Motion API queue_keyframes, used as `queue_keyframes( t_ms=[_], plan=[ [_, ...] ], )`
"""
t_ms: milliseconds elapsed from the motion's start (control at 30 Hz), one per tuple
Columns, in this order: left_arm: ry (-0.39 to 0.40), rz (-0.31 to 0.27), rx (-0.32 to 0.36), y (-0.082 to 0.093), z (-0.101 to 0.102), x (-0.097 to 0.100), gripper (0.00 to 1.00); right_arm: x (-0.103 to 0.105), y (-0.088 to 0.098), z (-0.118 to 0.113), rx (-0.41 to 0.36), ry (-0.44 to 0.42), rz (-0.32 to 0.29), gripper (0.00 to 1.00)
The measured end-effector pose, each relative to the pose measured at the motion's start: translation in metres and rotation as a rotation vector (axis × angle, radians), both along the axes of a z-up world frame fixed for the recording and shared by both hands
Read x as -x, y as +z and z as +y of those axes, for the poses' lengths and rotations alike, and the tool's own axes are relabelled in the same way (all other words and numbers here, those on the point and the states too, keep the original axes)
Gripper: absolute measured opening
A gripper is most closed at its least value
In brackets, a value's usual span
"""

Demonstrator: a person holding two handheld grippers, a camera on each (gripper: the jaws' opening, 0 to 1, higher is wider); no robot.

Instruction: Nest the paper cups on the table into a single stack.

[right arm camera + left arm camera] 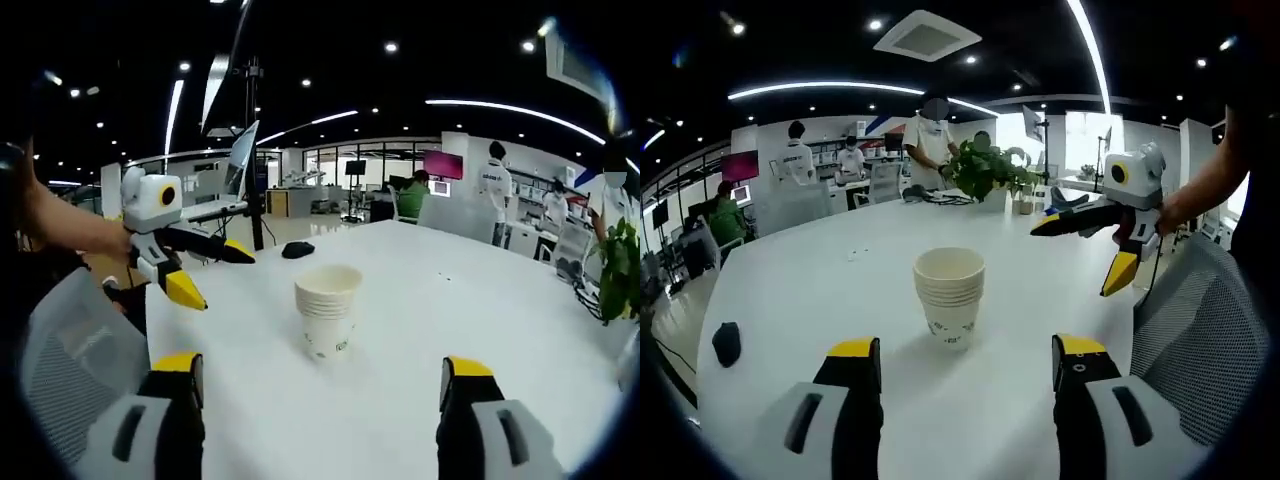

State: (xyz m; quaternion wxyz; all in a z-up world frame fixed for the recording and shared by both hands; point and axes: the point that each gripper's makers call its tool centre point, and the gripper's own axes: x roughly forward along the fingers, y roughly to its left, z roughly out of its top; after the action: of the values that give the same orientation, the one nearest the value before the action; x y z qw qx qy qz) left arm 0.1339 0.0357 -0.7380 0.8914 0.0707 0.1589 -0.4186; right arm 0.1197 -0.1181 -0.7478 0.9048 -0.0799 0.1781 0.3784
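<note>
Cups [950, 296] nested in one upright white stack on table [790, 290]; both grippers' fingers wide, empty.

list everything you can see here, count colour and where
paper cups: one nested stack, cream white, upright mid table
table: one, white, under the stack
dark object: one, black, near the table edge
potted plant: one, green, far end of table
mesh chair: one, grey, beside the table
people: several, standing or seated in the background
left tool: one, black with yellow tips, open, short of the stack
right tool: one, black with yellow tips, open, short of the stack
</note>
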Motion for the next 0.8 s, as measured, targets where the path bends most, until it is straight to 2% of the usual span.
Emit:
queue_keyframes(
  t_ms=[133, 367, 567, 667, 800],
  plan=[
    [0.020, -0.008, 0.020, 0.006, 0.006, 0.011, 0.71, 0.010, -0.002, -0.016, 0.012, -0.017, 0.000, 1.00],
    [0.051, 0.002, 0.046, 0.004, 0.014, 0.024, 0.74, 0.025, -0.004, -0.033, 0.008, -0.060, 0.005, 1.00],
    [0.042, -0.003, 0.029, 0.007, 0.014, 0.032, 0.79, 0.037, -0.004, -0.036, -0.004, -0.082, 0.006, 1.00],
    [0.050, -0.006, 0.053, 0.013, 0.014, 0.034, 0.85, 0.041, -0.005, -0.037, 0.006, -0.086, 0.003, 1.00],
    [0.053, -0.013, 0.060, 0.012, 0.015, 0.039, 0.86, 0.046, -0.003, -0.036, 0.007, -0.084, -0.001, 1.00]
  ],
)
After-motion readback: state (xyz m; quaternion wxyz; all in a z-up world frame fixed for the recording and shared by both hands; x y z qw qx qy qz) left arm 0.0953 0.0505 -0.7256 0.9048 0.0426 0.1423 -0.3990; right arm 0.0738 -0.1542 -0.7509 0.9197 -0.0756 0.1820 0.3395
